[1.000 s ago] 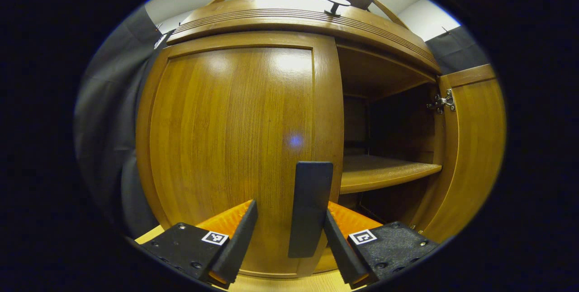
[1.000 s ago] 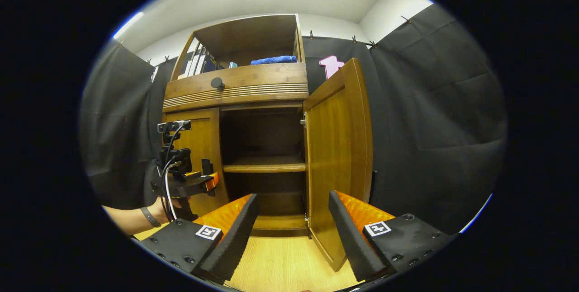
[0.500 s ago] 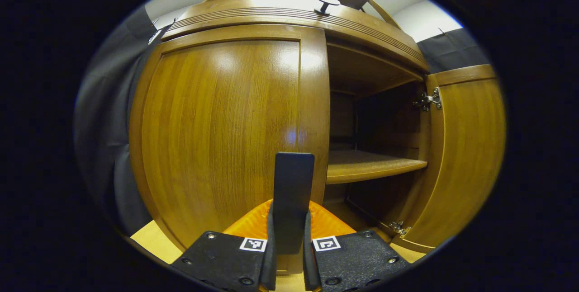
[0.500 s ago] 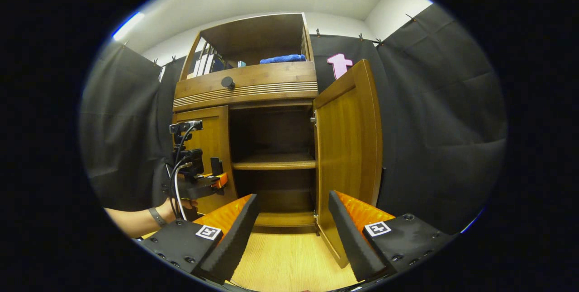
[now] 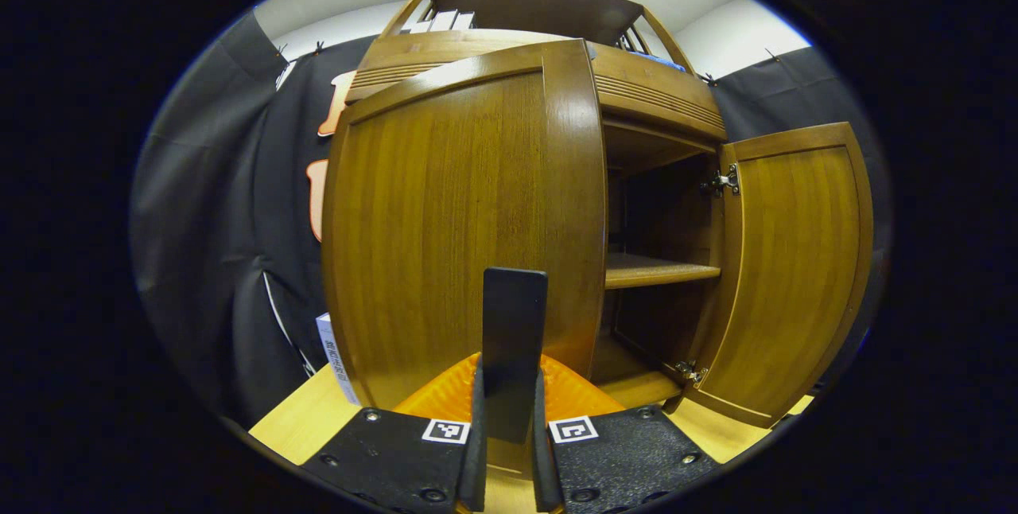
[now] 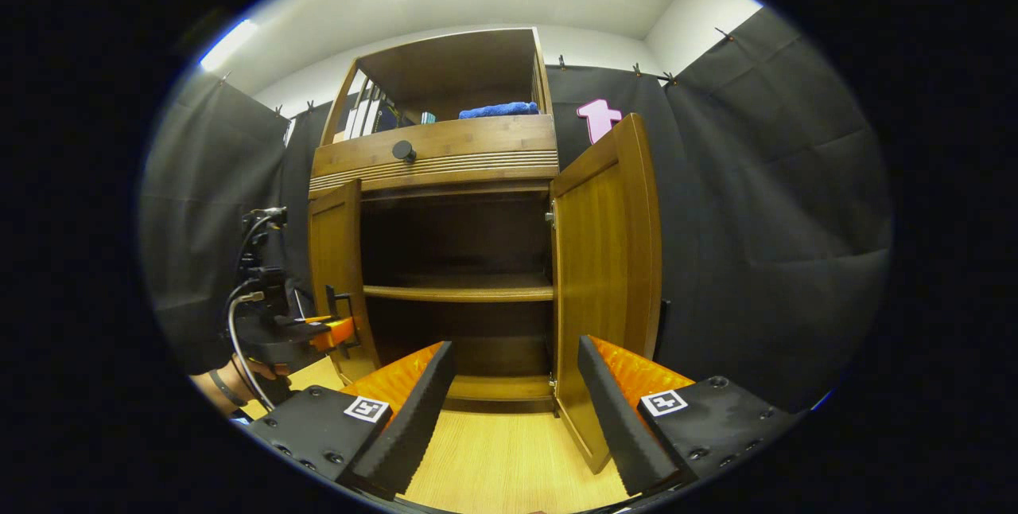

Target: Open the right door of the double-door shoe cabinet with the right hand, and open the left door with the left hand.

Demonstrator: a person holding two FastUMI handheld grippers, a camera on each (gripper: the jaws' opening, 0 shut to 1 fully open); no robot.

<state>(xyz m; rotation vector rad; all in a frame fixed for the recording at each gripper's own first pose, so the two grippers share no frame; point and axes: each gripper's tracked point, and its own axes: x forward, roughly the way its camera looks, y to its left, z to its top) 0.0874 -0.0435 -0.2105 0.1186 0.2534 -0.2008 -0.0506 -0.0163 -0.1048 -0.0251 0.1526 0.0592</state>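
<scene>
- In the left gripper view, my left gripper [image 5: 507, 450] sits at the bottom middle of the frame. Its two fingers are squeezed tight on the black handle [image 5: 513, 351] of the left door [image 5: 445, 227].
- The handle stands straight up between the fingers and pokes out above them.
- The left door fills the middle of that view. It is swung partway out from the cabinet [image 5: 652, 92].
- The right door [image 5: 795, 275] is at the right of that view, wide open. I can see a shelf [image 5: 656, 269] in the dark space between the doors.
- In the right gripper view, my right gripper [image 6: 515, 406] is at the bottom. Its fingers are spread wide apart and hold nothing. They touch nothing.
- There the right door [image 6: 604, 291] stands open just right of the middle, above the light wood floor [image 6: 501, 466].
- The left gripper [image 6: 330, 331] shows at the left of that view, at the edge of the left door [image 6: 334, 259], with a hand [image 6: 238, 379] under it.
</scene>
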